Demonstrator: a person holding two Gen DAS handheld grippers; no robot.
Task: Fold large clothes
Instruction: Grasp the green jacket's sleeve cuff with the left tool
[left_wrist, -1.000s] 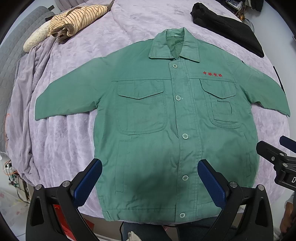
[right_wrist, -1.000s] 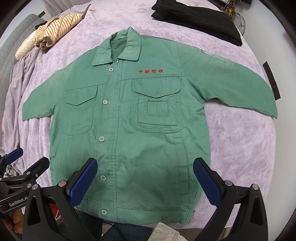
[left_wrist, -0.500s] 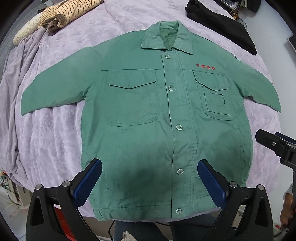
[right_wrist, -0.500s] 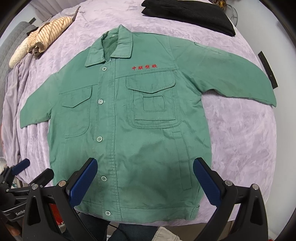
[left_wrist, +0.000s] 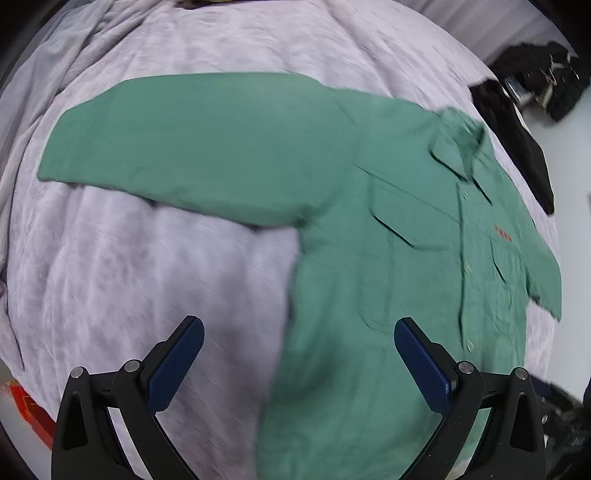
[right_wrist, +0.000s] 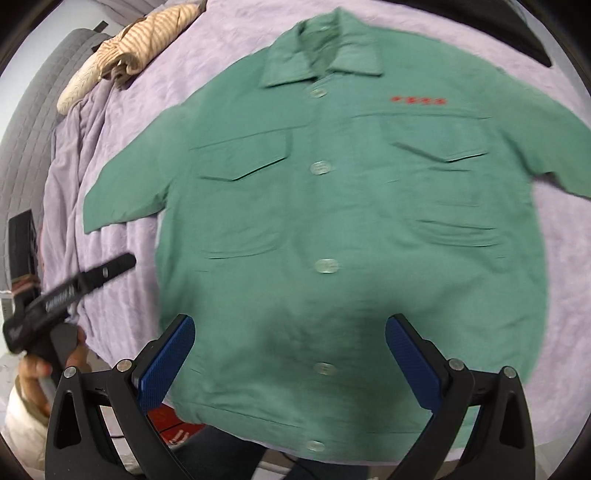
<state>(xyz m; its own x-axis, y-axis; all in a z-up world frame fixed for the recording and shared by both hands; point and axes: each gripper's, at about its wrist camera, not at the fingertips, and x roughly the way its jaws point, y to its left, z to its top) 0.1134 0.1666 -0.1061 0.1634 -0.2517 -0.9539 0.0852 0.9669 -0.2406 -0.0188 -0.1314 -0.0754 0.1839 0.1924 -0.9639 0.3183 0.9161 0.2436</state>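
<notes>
Your jacket (right_wrist: 332, 221) lies flat, buttoned and face up on the bedspread (left_wrist: 147, 277), sleeves spread to both sides; no fold is made yet. Both tools are wide open and empty: the left gripper (left_wrist: 299, 365) hovers over the jacket's left edge near the left sleeve (left_wrist: 192, 147), the right gripper (right_wrist: 290, 363) over the near hem. Next, I'd judge, you pinch that sleeve and carry it across the chest.
</notes>
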